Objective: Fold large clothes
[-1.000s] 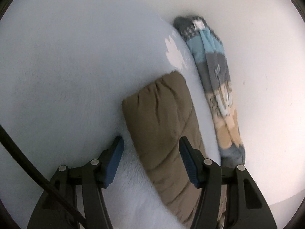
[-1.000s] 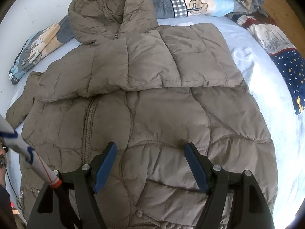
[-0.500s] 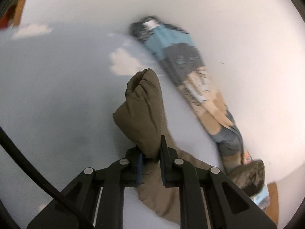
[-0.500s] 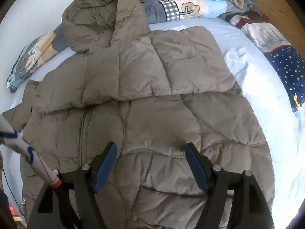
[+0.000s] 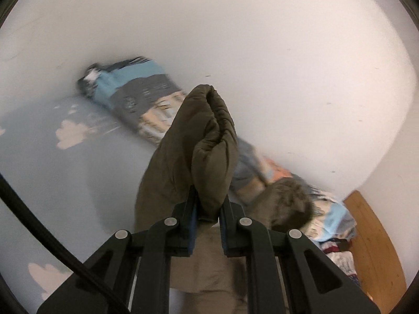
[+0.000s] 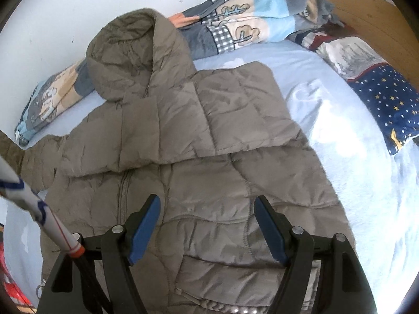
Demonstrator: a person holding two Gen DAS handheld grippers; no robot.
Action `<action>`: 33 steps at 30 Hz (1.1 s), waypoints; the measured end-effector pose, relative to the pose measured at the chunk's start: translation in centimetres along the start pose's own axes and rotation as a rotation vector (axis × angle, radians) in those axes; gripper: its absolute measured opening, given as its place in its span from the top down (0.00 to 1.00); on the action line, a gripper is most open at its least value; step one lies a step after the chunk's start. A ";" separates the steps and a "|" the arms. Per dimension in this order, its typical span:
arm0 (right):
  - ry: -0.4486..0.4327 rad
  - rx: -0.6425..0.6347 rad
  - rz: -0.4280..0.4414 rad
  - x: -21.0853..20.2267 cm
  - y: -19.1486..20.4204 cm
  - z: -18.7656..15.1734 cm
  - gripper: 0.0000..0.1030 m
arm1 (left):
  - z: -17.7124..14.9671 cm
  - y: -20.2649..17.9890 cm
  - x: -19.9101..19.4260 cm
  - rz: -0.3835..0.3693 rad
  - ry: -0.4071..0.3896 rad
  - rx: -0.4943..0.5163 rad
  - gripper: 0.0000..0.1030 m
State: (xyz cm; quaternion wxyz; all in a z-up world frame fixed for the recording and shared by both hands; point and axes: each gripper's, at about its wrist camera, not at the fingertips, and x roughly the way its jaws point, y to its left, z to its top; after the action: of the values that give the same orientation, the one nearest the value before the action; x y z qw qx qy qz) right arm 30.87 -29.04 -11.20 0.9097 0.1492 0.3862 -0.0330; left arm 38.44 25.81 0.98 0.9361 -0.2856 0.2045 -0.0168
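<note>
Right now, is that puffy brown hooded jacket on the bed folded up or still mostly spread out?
Mostly spread. The puffy brown hooded jacket lies flat on the pale blue bedsheet, one sleeve folded across its chest.

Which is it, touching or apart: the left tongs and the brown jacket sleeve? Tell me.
Touching. The left wrist view shows the left tongs shut on the sleeve, both blue pads pressed into its padding, the cuff sticking up beyond them.

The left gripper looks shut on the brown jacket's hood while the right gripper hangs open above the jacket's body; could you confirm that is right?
Not quite: the left gripper is shut on the jacket's sleeve, not the hood, as the left wrist view shows. The hood lies untouched by the wall in the right wrist view. The right gripper does hang open above the jacket's body.
</note>
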 end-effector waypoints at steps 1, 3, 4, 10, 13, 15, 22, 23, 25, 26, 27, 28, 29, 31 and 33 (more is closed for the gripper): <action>-0.003 0.006 0.004 -0.2 -0.2 0.1 0.24 | 0.0 -0.8 -0.1 -0.014 0.001 0.010 0.87; -0.015 0.017 0.001 -0.7 -0.8 0.3 0.24 | -0.2 -3.2 -0.7 -0.048 0.000 0.038 0.87; -0.021 0.023 0.001 -0.9 -1.0 0.4 0.24 | -0.3 -4.1 -0.7 -0.063 -0.001 0.046 0.87; -0.036 0.064 0.003 -1.4 -2.3 1.0 0.24 | -2.3 -10.0 0.5 -0.149 0.053 0.100 0.87; -0.044 0.073 0.002 -1.6 -2.6 1.1 0.24 | -4.6 -13.8 1.6 -0.191 0.113 0.154 0.87; -0.050 0.075 -0.001 -1.8 -2.9 1.1 0.24 | -6.3 -16.3 2.5 -0.225 0.151 0.191 0.87; -0.060 0.097 -0.002 -2.4 -4.1 1.4 0.24 | -14.1 -23.2 5.6 -0.305 0.293 0.321 0.87; -0.062 0.101 -0.002 -2.4 -4.3 1.4 0.24 | -15.5 -23.9 6.5 -0.302 0.319 0.340 0.87; -0.062 0.109 0.001 -2.5 -4.6 1.5 0.24 | -17.9 -24.5 8.4 -0.291 0.376 0.352 0.87; -0.064 0.114 -0.001 -2.6 -4.8 1.5 0.24 | -19.1 -24.7 9.2 -0.286 0.403 0.359 0.87; -0.066 0.118 -0.003 -2.7 -5.0 1.5 0.24 | -20.6 -25.0 10.3 -0.277 0.432 0.373 0.87; -0.066 0.122 -0.005 -2.8 -5.2 1.5 0.24 | -22.1 -25.1 11.4 -0.256 0.463 0.393 0.87; -0.066 0.125 -0.004 -2.8 -5.5 1.6 0.24 | -23.6 -25.0 12.2 -0.238 0.494 0.406 0.87; -0.066 0.135 -0.007 -2.8 -5.9 1.6 0.24 | -26.5 -24.6 13.8 -0.210 0.563 0.424 0.87; -0.066 0.141 -0.015 -2.8 -6.2 1.7 0.24 | -29.1 -24.2 15.4 -0.176 0.627 0.458 0.86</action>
State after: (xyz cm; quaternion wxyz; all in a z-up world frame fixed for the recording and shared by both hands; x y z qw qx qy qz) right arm 29.01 -35.64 -9.62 0.9089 0.2089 0.3537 -0.0720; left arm 43.20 -12.06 -13.59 0.8627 -0.0666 0.4462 -0.2286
